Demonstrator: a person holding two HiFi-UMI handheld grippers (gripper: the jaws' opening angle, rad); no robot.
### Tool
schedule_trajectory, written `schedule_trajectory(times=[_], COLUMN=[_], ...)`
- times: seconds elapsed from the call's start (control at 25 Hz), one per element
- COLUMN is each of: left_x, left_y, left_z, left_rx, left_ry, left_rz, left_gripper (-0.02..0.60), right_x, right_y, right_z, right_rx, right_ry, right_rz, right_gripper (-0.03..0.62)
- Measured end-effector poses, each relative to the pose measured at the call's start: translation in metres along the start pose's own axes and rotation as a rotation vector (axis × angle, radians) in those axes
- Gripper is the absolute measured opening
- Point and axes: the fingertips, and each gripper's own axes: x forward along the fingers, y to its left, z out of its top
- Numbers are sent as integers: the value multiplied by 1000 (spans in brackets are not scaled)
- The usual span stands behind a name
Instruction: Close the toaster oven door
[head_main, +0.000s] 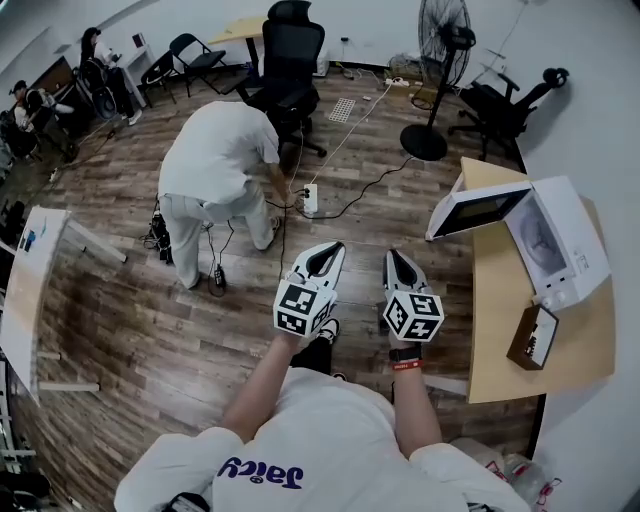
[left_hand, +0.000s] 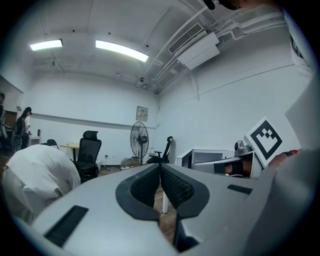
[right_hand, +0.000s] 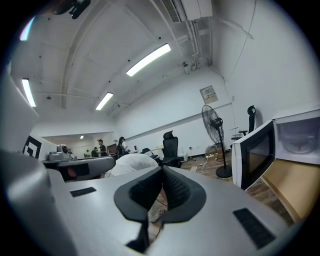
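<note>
The toaster oven, a glossy white box, is sitting toward the far right corner of the desk, with its open front facing the desk's left edge. Its door, a white frame round a dark glass pane, is standing upright on edge and swung wide. It seems to be hinging at the oven's far front corner. Its long axis is running out from there to a free edge that is overhanging the desk's far left corner, and the glass face is looking toward the person. Closing it therefore looks like a matter of reaching past that free edge and sweeping it round toward the near side.

The oven is lying ahead and to the right of both tools. The right hand-held gripper is the nearer one, and in its own view the door is filling the right side. The left hand-held gripper is hovering just beside it, further from the desk's left edge. Both are hanging over the plank floor. Each is closed tip to tip and carrying nothing, the ribbed black pads meeting.

A small brown box is resting on the pale wooden top on the near side of the oven. A person in white is bending over the floor well ahead.
</note>
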Motion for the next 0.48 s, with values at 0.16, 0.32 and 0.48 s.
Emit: schedule_trajectory(times=[0.16,0.32,0.48], left_x=[39,93,139], left_y=[-8,-25,-39], left_z=[4,6,6], left_rx=[22,34,38], left_ry=[-3,-2,0], left_rz=[-77,-175,-266], left_gripper=[25,25,25], right_x=[8,13,17], right_y=[-27,-72,-114], right_z=[7,18,26], right_rx=[-5,4,25], right_ry=[-7,-28,-48], right_rz=[-67,-155,-250], right_gripper=[0,0,-2])
